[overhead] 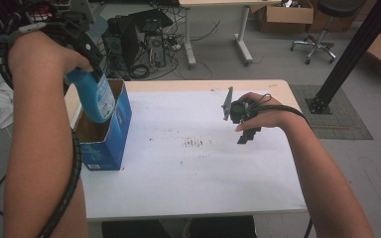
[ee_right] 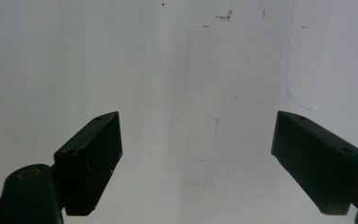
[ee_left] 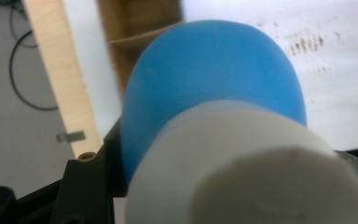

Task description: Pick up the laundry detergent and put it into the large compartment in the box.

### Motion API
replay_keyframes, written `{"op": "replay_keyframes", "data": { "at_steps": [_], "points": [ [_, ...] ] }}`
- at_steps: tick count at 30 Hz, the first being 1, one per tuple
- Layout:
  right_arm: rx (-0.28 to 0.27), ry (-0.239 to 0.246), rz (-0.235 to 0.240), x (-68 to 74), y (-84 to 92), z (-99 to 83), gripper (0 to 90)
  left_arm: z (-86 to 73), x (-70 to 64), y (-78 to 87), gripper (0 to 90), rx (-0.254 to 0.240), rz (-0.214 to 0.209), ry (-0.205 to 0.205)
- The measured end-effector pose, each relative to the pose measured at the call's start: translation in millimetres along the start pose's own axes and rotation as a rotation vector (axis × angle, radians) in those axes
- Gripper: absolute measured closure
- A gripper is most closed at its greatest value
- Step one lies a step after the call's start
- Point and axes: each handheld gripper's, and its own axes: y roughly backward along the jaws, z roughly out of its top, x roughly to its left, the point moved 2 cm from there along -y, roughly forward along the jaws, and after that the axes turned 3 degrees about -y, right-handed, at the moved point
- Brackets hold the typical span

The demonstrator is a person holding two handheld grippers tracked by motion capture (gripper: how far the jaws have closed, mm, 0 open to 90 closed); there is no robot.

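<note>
High view: a blue bottle [overhead: 95,96] is pinched near its cap by the left gripper [overhead: 95,68], half inside an open blue box [overhead: 110,144]; it should be kept upright and clear of the box walls. The right gripper [overhead: 248,133] is held over the table [overhead: 203,173], jaws spread, nothing between them.

You have nothing readable here. The bottle [overhead: 95,96] you are holding carries a pale label on its side, but its print is too small and blurred to make out. The box [overhead: 110,130] has a white patch of printing low on its near blue face, and that too is only a smudge of shapes with no letters you could name. The sheet [overhead: 188,163] on the table shows dark specks and a faint blue pen line, none of them writing. The cartons on the floor beyond show no legible marks.
</note>
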Motion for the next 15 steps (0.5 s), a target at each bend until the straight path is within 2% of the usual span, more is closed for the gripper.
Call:
{"op": "replay_keyframes", "data": {
  "at_steps": [3, 10, 15],
  "points": [
    [0.0, 0.002, 0.001, -0.3, -0.4, 0.9, 16.5, -2.5, 6.7, 1.9, 39.6, -0.005, 0.013, 0.026],
    [-0.001, 0.0, 0.004, -0.2, 1.1, -0.1, 16.5, -5.8, 17.6, -2.9, 39.6, -0.005, 0.005, 0.052],
    [0.005, -0.002, 0.0, 0.3, 4.0, -1.2, 16.6, -5.6, 22.3, -8.6, 39.6, 0.004, 0.015, 0.059]
  ]
}}
